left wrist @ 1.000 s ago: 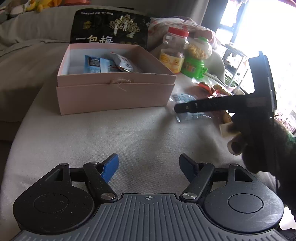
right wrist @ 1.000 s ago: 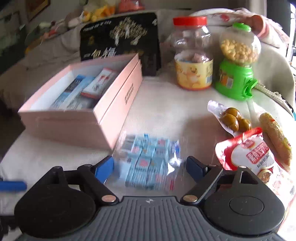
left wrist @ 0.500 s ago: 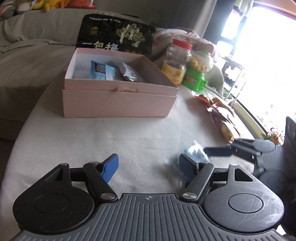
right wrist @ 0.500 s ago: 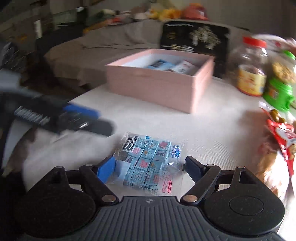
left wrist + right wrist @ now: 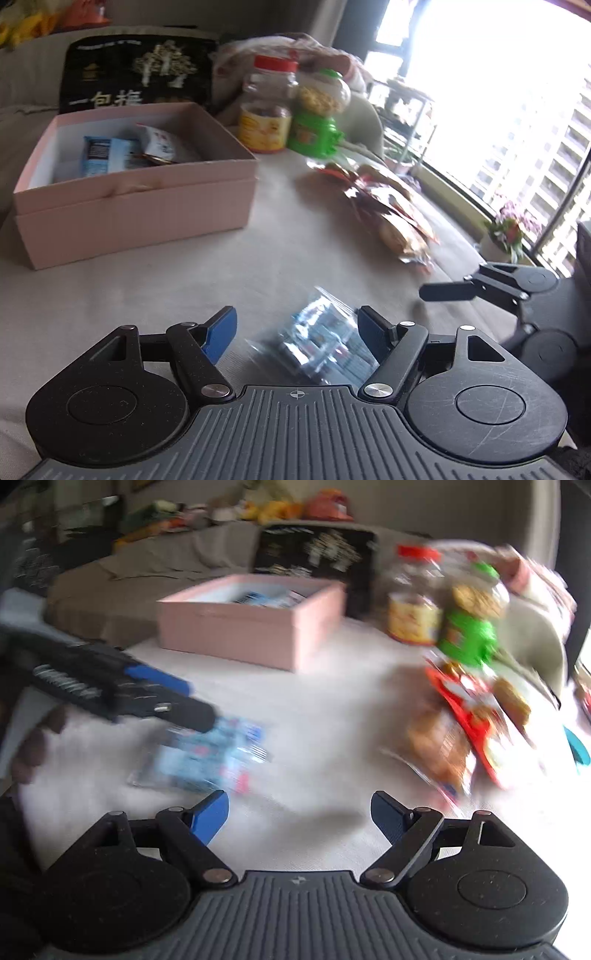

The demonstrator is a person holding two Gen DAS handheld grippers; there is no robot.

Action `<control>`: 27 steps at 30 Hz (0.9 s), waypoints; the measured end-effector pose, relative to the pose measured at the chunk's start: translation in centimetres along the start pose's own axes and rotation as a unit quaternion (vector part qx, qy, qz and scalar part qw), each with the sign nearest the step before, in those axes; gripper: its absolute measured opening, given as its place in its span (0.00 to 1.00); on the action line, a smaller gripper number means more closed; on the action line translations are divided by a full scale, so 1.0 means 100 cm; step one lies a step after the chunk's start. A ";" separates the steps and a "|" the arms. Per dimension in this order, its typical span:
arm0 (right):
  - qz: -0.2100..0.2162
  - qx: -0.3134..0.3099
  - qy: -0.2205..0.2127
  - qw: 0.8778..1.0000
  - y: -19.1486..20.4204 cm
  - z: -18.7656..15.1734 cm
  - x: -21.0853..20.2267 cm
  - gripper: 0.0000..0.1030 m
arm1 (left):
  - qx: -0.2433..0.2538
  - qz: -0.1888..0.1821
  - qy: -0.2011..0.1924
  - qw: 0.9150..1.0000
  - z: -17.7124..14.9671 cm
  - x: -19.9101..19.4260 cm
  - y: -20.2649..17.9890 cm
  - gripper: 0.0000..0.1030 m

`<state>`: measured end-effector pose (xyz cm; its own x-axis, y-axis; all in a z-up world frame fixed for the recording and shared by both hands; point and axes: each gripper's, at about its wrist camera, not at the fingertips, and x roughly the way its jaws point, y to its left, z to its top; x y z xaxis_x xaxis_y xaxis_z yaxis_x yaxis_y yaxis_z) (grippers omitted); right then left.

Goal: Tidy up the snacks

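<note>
A clear packet of small blue candies (image 5: 325, 343) lies on the beige cloth between the open jaws of my left gripper (image 5: 297, 328), nearer the right finger. The packet also shows in the right wrist view (image 5: 210, 753), blurred, with the left gripper's fingers (image 5: 162, 701) over it. My right gripper (image 5: 299, 812) is open and empty, to the right of the packet and apart from it. The open pink box (image 5: 136, 184) holds several packets at the back left.
A red-lidded jar (image 5: 267, 110) and a green candy dispenser (image 5: 317, 114) stand behind the box. Red and brown snack bags (image 5: 391, 214) lie on the right, also in the right wrist view (image 5: 469, 723). A black bag (image 5: 136, 74) leans behind the box.
The right gripper has let the blue candy packet lie and swung away to the right. The left gripper has moved over so the packet now sits between its fingers.
</note>
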<state>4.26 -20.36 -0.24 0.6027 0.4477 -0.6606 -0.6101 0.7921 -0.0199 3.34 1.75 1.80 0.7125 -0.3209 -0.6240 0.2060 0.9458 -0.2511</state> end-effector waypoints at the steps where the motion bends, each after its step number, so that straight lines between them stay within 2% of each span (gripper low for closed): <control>1: 0.000 0.012 -0.001 1.000 -0.005 0.001 0.001 0.83 | 0.005 -0.001 0.004 1.000 -0.001 0.000 -0.003 0.76; 2: 0.011 0.033 -0.004 0.999 -0.007 0.002 0.003 0.83 | 0.010 -0.001 0.007 1.000 -0.003 0.001 -0.006 0.76; 5: -0.015 0.046 -0.003 0.999 -0.012 0.006 0.011 0.83 | 0.027 -0.003 0.015 1.000 -0.007 0.000 -0.013 0.76; 12: -0.028 0.075 -0.022 0.997 -0.022 0.005 0.010 0.83 | 0.120 0.023 0.037 0.992 -0.023 0.001 -0.049 0.76; 16: -0.036 0.092 -0.047 0.994 -0.027 0.003 0.001 0.83 | 0.111 0.038 0.045 0.992 -0.020 0.014 -0.053 0.76; 20: -0.074 0.109 -0.083 0.988 -0.030 0.005 -0.009 0.83 | 0.115 0.059 0.051 0.990 -0.012 0.030 -0.057 0.76; 24: -0.139 0.153 -0.062 0.977 -0.045 0.020 0.005 0.83 | 0.125 0.061 0.052 0.989 -0.009 0.037 -0.060 0.78; 25: -0.147 0.169 -0.050 0.973 -0.051 0.024 0.012 0.83 | 0.125 0.058 0.051 0.989 -0.010 0.036 -0.059 0.78; 27: -0.136 0.198 -0.031 0.970 -0.063 0.030 0.022 0.83 | 0.123 0.053 0.046 0.990 -0.013 0.031 -0.055 0.74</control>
<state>11.01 -23.11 0.65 0.7512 0.2135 -0.6246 -0.1860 0.9764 0.1101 3.53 -4.54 0.30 0.6778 -0.2119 -0.7041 0.2991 0.9542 0.0007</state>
